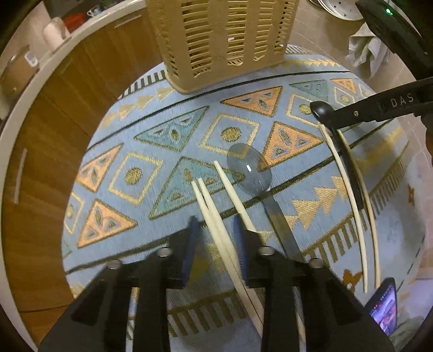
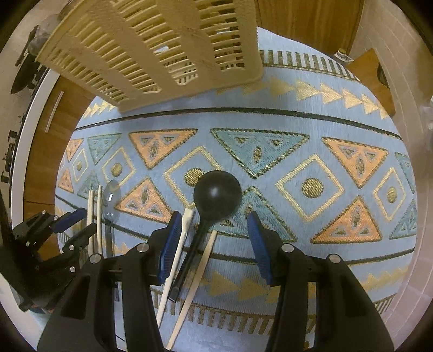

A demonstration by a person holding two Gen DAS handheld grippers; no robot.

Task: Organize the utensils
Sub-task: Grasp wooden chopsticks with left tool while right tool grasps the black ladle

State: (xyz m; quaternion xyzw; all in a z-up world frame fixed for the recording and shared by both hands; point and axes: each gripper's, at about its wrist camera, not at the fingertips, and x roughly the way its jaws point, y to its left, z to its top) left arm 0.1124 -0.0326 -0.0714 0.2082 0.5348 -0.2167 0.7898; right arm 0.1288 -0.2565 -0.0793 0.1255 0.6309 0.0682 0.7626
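Note:
A pair of white chopsticks (image 1: 205,205) lies on the blue patterned rug (image 1: 151,140), between the blue pads of my left gripper (image 1: 216,224). The pads stand apart from the pair, with a gap on the left side. A third chopstick (image 1: 230,186) runs under the right pad, and a clear plastic spoon (image 1: 249,168) lies just beyond it. In the right wrist view my right gripper (image 2: 213,232) is open wide over a black spoon (image 2: 217,195) flanked by two cream chopsticks (image 2: 184,238). The beige slotted utensil basket (image 1: 222,40) stands at the rug's far edge.
A wooden cabinet front (image 1: 46,151) borders the rug on the left. A phone with a lit screen (image 1: 384,308) lies at the near right. A crumpled cloth (image 1: 365,54) and a metal strainer (image 1: 338,8) sit on the tiled floor beyond the rug.

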